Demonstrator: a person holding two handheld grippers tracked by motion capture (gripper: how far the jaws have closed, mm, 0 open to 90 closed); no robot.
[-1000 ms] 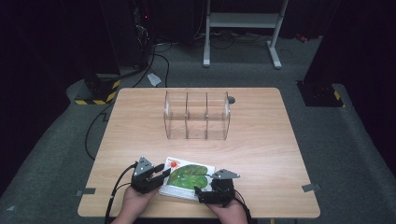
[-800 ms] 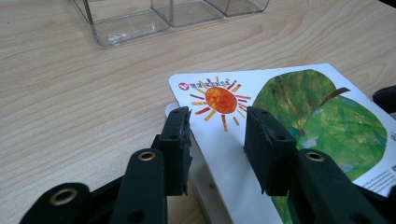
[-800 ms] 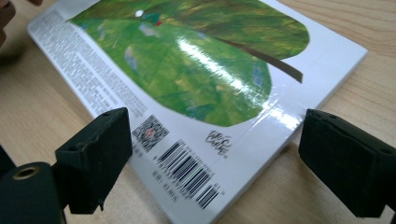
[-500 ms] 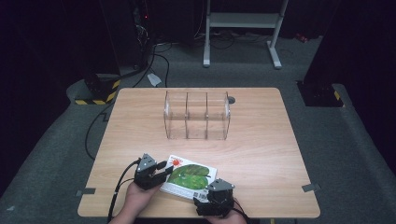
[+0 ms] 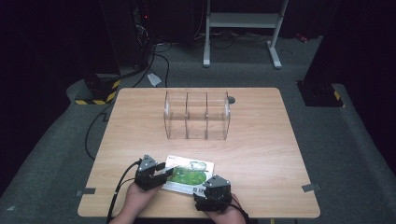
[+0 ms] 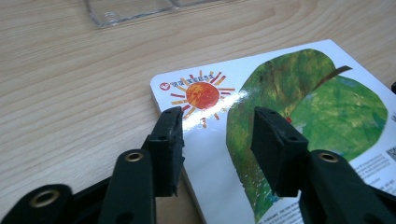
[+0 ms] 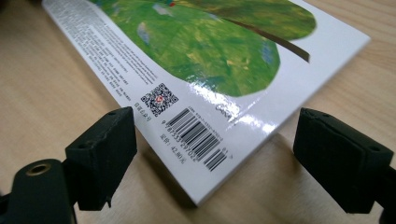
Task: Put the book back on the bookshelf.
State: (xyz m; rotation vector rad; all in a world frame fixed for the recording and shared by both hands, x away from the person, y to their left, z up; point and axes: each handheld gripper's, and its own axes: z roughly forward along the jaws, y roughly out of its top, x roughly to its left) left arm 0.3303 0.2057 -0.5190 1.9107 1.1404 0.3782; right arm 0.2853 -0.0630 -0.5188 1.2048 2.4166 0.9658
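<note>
table [image 5: 261, 140]: wood, dark room; clear divider box [image 5: 197, 115] toward far edge
book [image 5: 189, 174]: flat, near edge
change: my right gripper [image 5: 208, 192] pulled back to book's near corner, jaws spread
left gripper [image 5: 158, 173]: released, straddling book's corner, maybe touching

The right gripper [image 5: 208, 192] has drawn back to the book's [image 5: 189, 174] near corner.

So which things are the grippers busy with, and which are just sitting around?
Busy with:
- book, lying flat near the table's front edge
- left gripper, jaws open at the book's sun corner
- right gripper, jaws open at its barcode corner

Just sitting:
- clear box, three compartments
- table
- cables on the floor
</note>
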